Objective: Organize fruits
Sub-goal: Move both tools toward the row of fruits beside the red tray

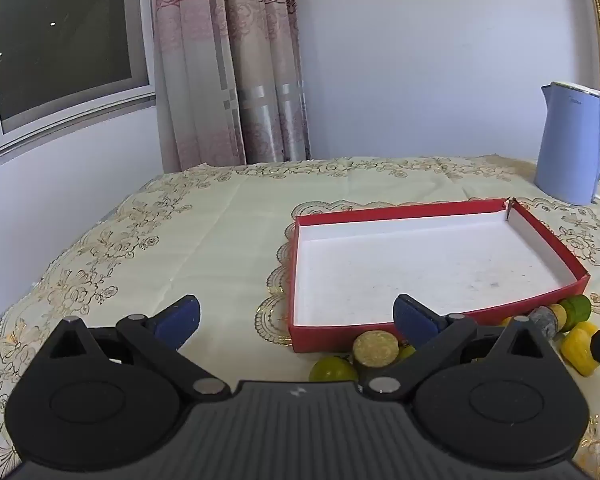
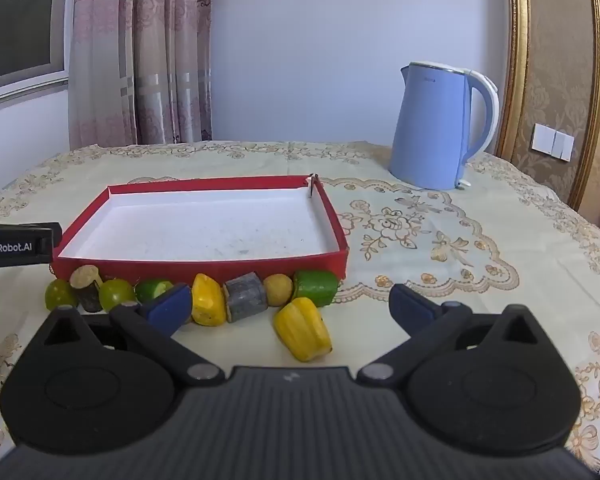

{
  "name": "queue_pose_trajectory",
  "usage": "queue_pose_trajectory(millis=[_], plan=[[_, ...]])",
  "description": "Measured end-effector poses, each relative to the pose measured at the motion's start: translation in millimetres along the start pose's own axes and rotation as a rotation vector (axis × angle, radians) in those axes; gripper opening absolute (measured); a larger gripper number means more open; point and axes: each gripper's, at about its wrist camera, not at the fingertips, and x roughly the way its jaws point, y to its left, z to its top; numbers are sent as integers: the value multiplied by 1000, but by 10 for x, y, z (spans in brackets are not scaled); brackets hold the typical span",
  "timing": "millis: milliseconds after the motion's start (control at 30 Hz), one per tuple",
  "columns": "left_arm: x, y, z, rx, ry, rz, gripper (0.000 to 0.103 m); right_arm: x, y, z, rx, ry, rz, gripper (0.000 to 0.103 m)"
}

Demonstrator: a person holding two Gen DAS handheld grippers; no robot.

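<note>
A shallow red box [image 2: 204,266] with a white inside lies on the table; it also shows in the left wrist view [image 1: 540,216]. Several small fruit pieces line its near wall: green rounds [image 2: 115,293], a yellow piece [image 2: 208,300], a grey block [image 2: 246,295], a green chunk [image 2: 315,286] and a yellow piece [image 2: 303,329] lying apart in front. My right gripper [image 2: 290,306] is open and empty just before this row. My left gripper [image 1: 296,320] is open and empty, left of the box, with a green round [image 1: 334,369] and a tan round [image 1: 376,349] by its right finger.
A blue electric kettle [image 2: 436,128] stands at the back right of the table, also seen in the left wrist view [image 1: 572,144]. A floral cream tablecloth [image 2: 460,248] covers the table. Curtains and a window are behind; a wall switch [image 2: 552,142] is at right.
</note>
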Motion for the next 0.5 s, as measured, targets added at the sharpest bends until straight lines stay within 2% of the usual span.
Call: queue_pose_trajectory(millis=[500], plan=[[66,65,-62,-27,49,1,103,15,20,-23,-13,-2,-8,103]])
